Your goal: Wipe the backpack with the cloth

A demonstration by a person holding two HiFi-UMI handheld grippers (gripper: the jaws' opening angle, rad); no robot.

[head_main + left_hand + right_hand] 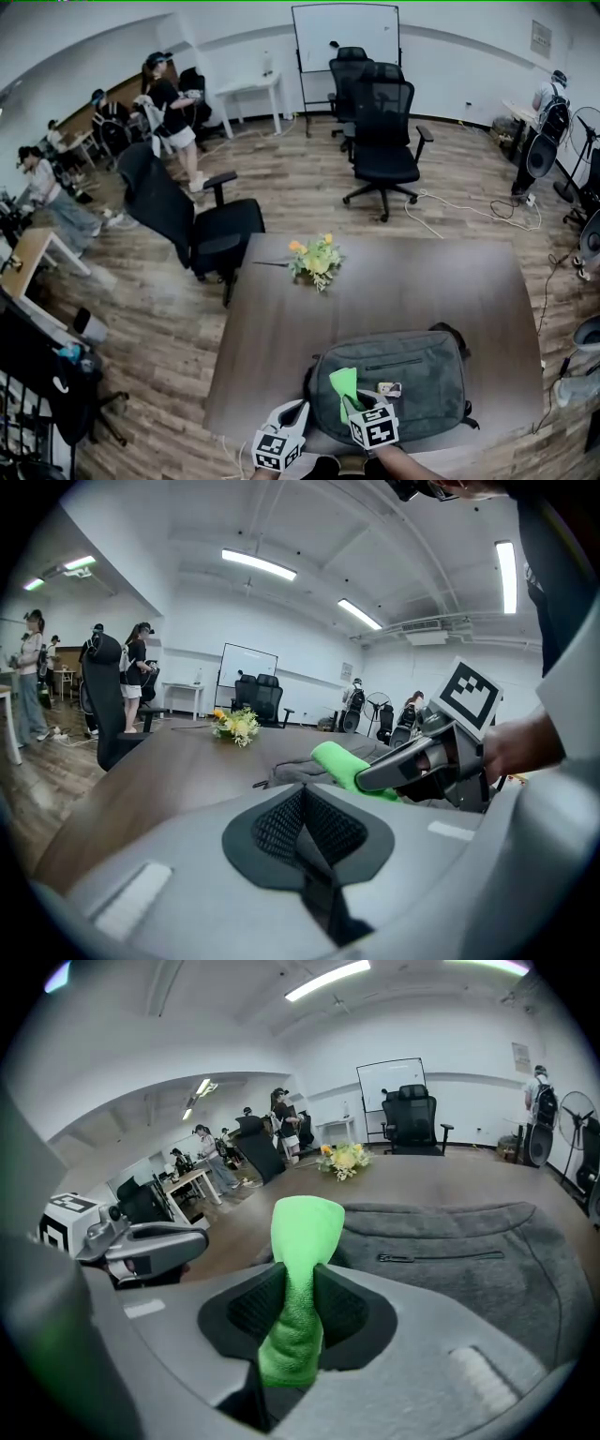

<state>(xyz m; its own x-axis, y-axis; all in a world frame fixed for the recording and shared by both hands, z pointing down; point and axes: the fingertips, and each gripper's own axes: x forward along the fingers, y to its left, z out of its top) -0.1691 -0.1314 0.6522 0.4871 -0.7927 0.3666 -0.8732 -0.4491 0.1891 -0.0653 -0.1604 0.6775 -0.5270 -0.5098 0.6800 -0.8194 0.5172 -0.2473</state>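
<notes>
The backpack lies flat on the bench, close to the bench's near edge, with its grey front and a zip line facing up. The right claw is over the near left part of the backpack and is clamped on the cloth. In the right gripper view the green cloth runs up between the two pads as a narrow fold and widens above them, its free end standing over the backpack's left edge. Whether the cloth touches the backpack I cannot tell.

The left claw sits just left of the backpack, beside its near left corner and close to the right claw. In the left gripper view its jaws are together with nothing between them. That view also shows the right claw a little way off with the cloth sticking out of it, above the backpack.

Beyond the backpack, near the far side of the bench, stands a bunch of flowers. A black chair is off the bench's far left corner.
</notes>
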